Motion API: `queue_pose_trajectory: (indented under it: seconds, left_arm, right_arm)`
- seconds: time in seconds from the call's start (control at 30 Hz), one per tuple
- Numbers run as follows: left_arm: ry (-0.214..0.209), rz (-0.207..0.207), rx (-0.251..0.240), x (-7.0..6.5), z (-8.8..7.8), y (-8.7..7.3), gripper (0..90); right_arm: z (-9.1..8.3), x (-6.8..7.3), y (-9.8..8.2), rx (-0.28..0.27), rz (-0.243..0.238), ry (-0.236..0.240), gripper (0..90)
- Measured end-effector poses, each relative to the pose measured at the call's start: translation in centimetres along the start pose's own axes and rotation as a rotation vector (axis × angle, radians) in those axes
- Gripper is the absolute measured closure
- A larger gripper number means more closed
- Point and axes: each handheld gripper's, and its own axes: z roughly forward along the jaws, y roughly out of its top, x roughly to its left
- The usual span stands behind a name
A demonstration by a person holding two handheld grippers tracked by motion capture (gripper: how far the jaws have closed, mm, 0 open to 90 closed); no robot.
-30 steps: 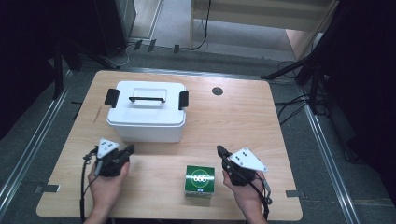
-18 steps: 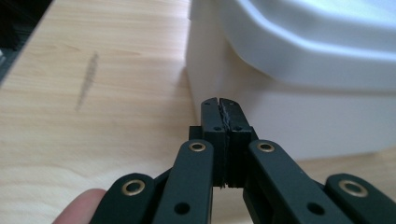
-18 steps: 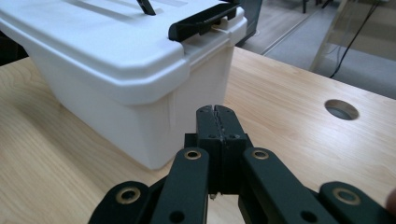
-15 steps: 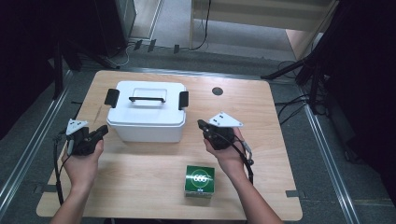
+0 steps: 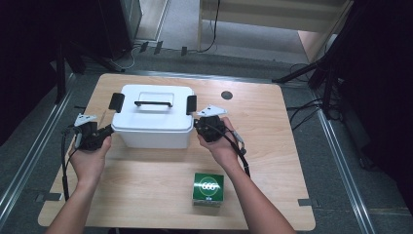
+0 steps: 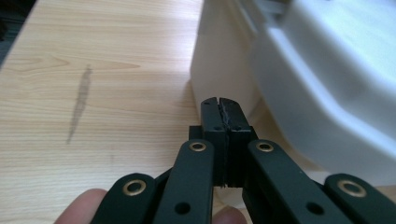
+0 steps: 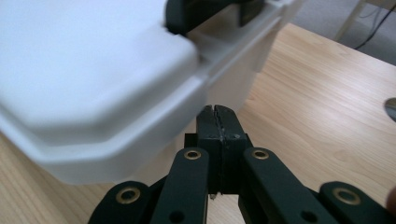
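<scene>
I am looking along my left gripper (image 6: pixel 219 105), whose two black jaws are rising from the bottom of the view and pressing flat together with nothing between them. Brass-coloured rivets are showing on the black linkage bars behind them. Two of my fingertips (image 6: pixel 81 207) are peeking in at the bottom edge, beneath the bars. Just past the jaw tips, a white plastic box (image 6: pixel 224 56) is standing on the table, its lower wall near the tips; whether they are touching is unclear. Its rounded white lid (image 6: pixel 336 70) is jutting out at the right, blurred. The light wooden table (image 6: pixel 93 93) is stretching away at the left, marked by a faint grey streak.
</scene>
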Motion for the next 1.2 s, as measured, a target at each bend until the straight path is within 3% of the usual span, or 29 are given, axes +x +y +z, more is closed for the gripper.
queue_pose_trajectory:
  seconds: [0.1,0.17,0.2,0.27,0.43,0.63,0.83,0.93,1.07,1.2]
  left_arm:
    - [0.008,0.000,0.000,-0.4,0.1,-0.1,90.0]
    - [0.006,0.002,0.003,-0.4,0.0,-0.1,90.0]
    - [0.004,0.010,0.003,-0.7,0.0,-0.2,90.0]
    - [0.001,0.025,0.010,-1.1,-0.1,-0.3,90.0]
    - [-0.008,0.041,0.011,-2.7,0.0,-0.7,90.0]
    - [-0.029,0.055,0.012,-4.5,0.1,-1.2,90.0]
    - [-0.042,0.050,0.001,-5.6,-0.1,-1.9,90.0]
    - [-0.045,0.072,-0.001,-6.3,-0.2,-2.1,90.0]
    - [-0.059,0.068,0.001,-6.7,-0.3,-2.4,90.0]
    - [-0.051,0.074,-0.006,-7.3,-0.5,-2.8,90.0]
  right_arm:
    - [0.3,0.2,-0.2,-0.001,-0.013,0.004,90.0]
    - [0.3,0.2,-0.3,-0.002,0.002,0.006,90.0]
    - [0.1,-0.1,-0.6,-0.009,0.031,0.025,90.0]
    - [0.0,-0.4,-0.7,-0.012,0.028,0.023,90.0]
    - [-1.0,-1.4,-1.5,-0.016,0.044,0.034,90.0]
    - [-2.5,-2.4,-2.5,-0.021,0.060,0.009,90.0]
    - [-3.7,-2.9,-3.7,-0.035,0.088,0.017,90.0]
    - [-4.2,-3.1,-4.0,-0.034,0.086,0.001,90.0]
    - [-4.8,-3.4,-4.6,-0.041,0.111,0.017,90.0]
    - [-5.3,-3.5,-5.0,-0.044,0.117,0.012,90.0]
